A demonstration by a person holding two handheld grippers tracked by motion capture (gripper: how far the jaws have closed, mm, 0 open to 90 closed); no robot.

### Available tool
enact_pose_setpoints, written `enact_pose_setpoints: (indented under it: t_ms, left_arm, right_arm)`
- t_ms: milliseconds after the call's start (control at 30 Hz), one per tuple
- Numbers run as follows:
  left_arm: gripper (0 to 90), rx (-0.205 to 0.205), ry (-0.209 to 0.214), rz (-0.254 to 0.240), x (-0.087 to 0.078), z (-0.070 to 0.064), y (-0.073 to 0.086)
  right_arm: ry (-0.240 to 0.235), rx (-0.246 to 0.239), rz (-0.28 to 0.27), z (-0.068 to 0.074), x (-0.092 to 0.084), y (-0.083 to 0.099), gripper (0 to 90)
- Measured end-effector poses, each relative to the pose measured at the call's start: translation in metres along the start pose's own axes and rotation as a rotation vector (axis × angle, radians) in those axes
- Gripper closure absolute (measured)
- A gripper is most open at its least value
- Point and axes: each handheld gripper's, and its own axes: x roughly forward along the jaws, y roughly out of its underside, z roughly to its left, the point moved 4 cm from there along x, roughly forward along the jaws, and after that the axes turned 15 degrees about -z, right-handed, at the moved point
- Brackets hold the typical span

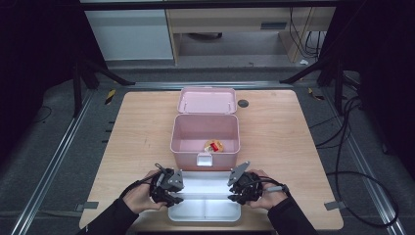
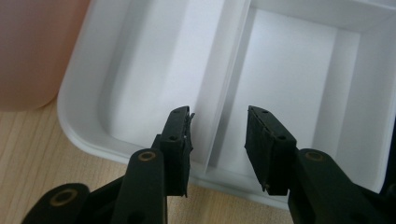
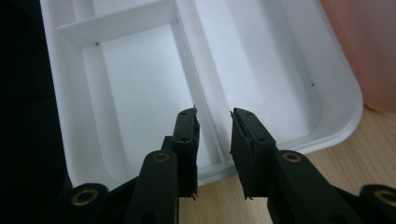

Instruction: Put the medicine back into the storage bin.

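A white divided tray [image 1: 205,218] lies at the near edge of the table, just in front of an open pink box [image 1: 186,156]. My left gripper [image 1: 176,196] reaches over the tray's left end and my right gripper [image 1: 235,195] over its right end. In the left gripper view the gripper [image 2: 219,112] stands open astride the tray's middle divider [image 2: 229,70], with its pads clear of the wall. In the right gripper view the gripper [image 3: 215,113] is also open, and the divider [image 3: 191,56] runs between its jaws with narrow gaps on both sides. The tray's compartments hold nothing.
The pink box's lid [image 1: 207,100] leans back behind it. A small red and yellow item [image 1: 214,145] lies on the box floor. The box wall shows beside the tray rim [image 2: 74,126] and again at the right [image 3: 364,42]. Bare wooden table [image 1: 293,147] lies on both sides.
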Motion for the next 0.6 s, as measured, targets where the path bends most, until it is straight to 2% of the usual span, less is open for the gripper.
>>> enact_pose_setpoints:
  t_ms: [233,300,400,500,600]
  left_arm:
    - [63.1,0.036,0.035,0.05,0.008,0.002,0.0]
    - [64.6,0.042,0.039,0.05,0.008,0.002,0.0]
    - [68.5,0.047,0.05,0.049,0.007,0.005,0.0]
    - [73.2,0.049,0.06,0.052,0.007,0.007,0.0]
    - [79.1,0.06,0.083,0.084,0.007,0.011,-0.002]
  right_arm:
    - [-0.02,-0.028,0.062,-0.001,0.008,-0.002,79.4]
    - [-0.026,-0.033,0.088,-0.002,0.01,-0.003,81.4]
    - [-0.033,-0.057,0.131,-0.003,0.015,-0.005,82.8]
    - [-0.037,-0.073,0.152,-0.003,0.017,-0.005,83.8]
    - [-0.045,-0.079,0.163,-0.003,0.018,-0.006,84.4]
